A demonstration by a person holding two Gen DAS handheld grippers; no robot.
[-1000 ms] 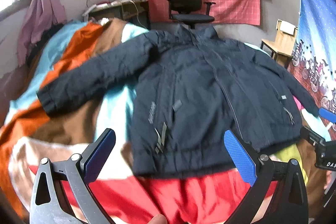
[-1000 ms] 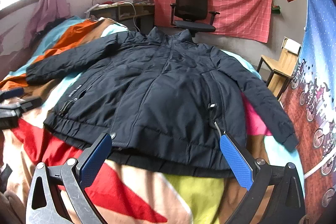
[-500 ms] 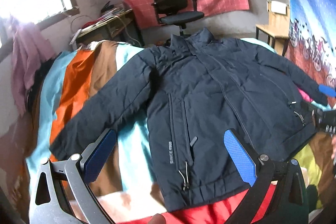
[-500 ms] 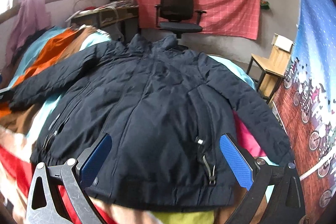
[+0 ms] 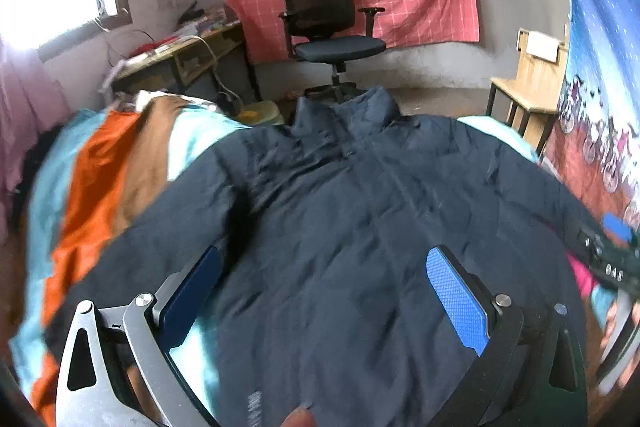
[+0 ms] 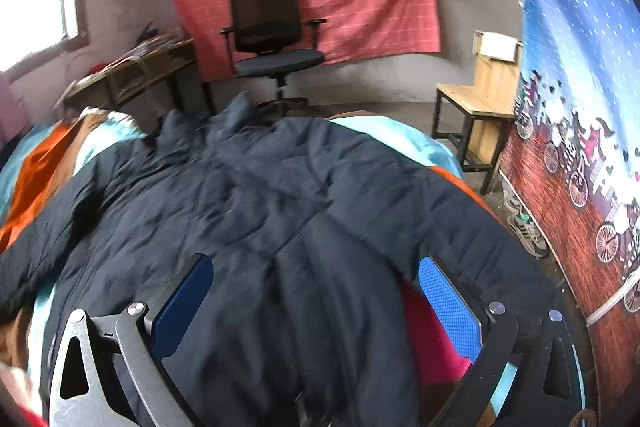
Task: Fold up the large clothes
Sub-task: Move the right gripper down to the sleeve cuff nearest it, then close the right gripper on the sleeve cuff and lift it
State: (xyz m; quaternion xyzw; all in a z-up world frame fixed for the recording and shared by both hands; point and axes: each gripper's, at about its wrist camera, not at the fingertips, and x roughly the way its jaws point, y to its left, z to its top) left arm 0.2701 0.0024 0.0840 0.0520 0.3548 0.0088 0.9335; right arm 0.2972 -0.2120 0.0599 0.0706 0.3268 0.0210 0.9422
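A large dark navy padded jacket (image 5: 352,219) lies front up and spread flat on the bed, collar toward the far end, sleeves out to both sides; it also shows in the right wrist view (image 6: 256,211). My left gripper (image 5: 320,287) is open and empty, hovering over the jacket's left chest near the armpit. My right gripper (image 6: 316,301) is open and empty, above the jacket's right side by its right sleeve (image 6: 452,223). The right gripper also shows at the right edge of the left wrist view (image 5: 612,251).
The bed has a patchwork cover of orange, brown, teal and pink (image 5: 100,179). Beyond the bed stand a black office chair (image 5: 328,27), a cluttered desk (image 5: 180,55) and a wooden chair (image 6: 480,95). A printed hanging (image 6: 580,147) lines the right side.
Both grippers have moved forward over the jacket from its hem toward the chest and shoulders. The hem and red cover part have dropped out of view. Both stay open.
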